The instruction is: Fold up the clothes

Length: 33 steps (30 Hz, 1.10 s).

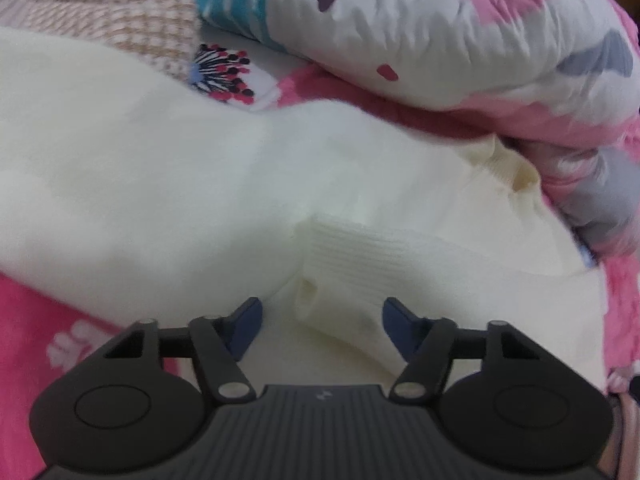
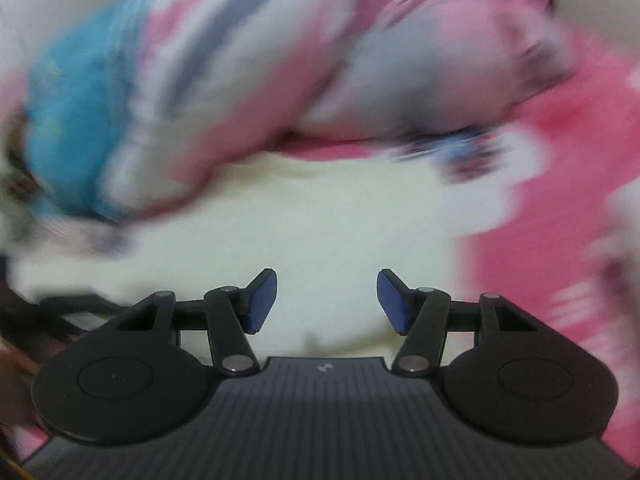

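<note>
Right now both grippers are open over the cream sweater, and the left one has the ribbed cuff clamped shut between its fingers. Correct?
Not quite. The left gripper is open: in the left wrist view the ribbed cuff of the cream sweater lies between spread fingers, unclamped. The right gripper is open too.

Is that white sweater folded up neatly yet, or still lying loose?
Still loose. The white sweater lies rumpled across the pink bedsheet, one ribbed cuff bunched between the open left tongs.

Soft cream knit sweater (image 1: 240, 184) with ribbed cuff (image 1: 352, 264); puffy crinkled cloth quilt (image 1: 460, 40).
</note>
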Tool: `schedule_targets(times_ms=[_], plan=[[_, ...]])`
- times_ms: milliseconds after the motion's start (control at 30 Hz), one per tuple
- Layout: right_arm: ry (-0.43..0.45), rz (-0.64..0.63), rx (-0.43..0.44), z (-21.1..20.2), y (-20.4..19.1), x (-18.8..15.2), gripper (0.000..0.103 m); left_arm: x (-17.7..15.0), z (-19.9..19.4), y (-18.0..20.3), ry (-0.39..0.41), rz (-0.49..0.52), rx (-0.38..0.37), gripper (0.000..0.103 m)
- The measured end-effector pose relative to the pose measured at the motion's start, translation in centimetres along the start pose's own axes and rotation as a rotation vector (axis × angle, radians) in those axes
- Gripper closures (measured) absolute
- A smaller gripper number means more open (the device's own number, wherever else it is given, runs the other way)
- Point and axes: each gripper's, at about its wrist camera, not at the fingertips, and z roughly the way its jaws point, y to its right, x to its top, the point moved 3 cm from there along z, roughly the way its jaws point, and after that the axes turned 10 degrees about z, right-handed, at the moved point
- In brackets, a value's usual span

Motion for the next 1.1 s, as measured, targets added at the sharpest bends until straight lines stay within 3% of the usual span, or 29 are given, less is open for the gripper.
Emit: schedule_targets(times_ms=[100,133,233,267,300,333,467,567,733,800,867,900,1000,1067,1100], plan=[[-0.086,-0.135,-0.133,1.0,3.7,-0.9,0.048,-0.1,0.4,0.6,0.003,0.034,0.032,0.048],[-0.11,-0.156,-0.139,1.6,4.3,-1.0,0.048,-0.2,0.5,0.8,0.004,0.044,0.046,0.051],[-0.145,-0.153,-0.123,3.9,4.7,-1.1,0.052,0.1,0.6,1.2,0.016,0.06,0.071,0.073],[-0.15,-0.139,-0.124,4.7,5.0,-1.1,0.058,0.3,0.6,1.4,0.022,0.06,0.081,0.081],[-0.153,-0.108,-0.132,5.2,5.5,-1.0,0.082,0.5,0.5,1.5,0.034,0.059,0.082,0.085],[-0.144,-0.065,-0.128,5.3,5.7,-0.8,0.092,0.8,0.3,1.8,0.05,0.057,0.076,0.089],[-0.051,0.013,-0.131,4.0,5.8,-0.6,0.096,3.2,-2.4,3.2,0.211,0.084,0.054,0.091],[-0.024,0.0,-0.175,4.1,5.9,-1.9,0.096,4.6,-2.9,2.9,0.287,0.096,0.084,0.091],[-0.043,-0.016,-0.223,5.3,6.7,-3.5,0.092,2.4,0.9,0.7,0.142,0.106,0.147,0.091],[-0.05,-0.056,-0.231,5.0,6.5,-3.3,0.082,1.4,0.5,0.9,0.147,0.156,0.156,0.091],[-0.069,-0.099,-0.25,4.2,6.6,-3.1,0.06,0.8,0.2,1.0,0.139,0.19,0.167,0.09],[-0.09,-0.1,-0.251,4.0,6.9,-2.8,0.058,0.5,0.3,1.0,0.129,0.203,0.171,0.089],[-0.137,-0.068,-0.219,2.2,7.4,-2.0,0.055,0.1,0.1,1.0,0.129,0.259,0.194,0.079],[-0.136,-0.05,-0.192,0.6,7.2,-0.9,0.056,0.0,-0.6,0.8,0.145,0.274,0.215,0.062],[-0.116,-0.035,-0.161,-0.1,6.9,-0.1,0.059,-0.1,-1.0,0.7,0.159,0.272,0.219,0.059]])
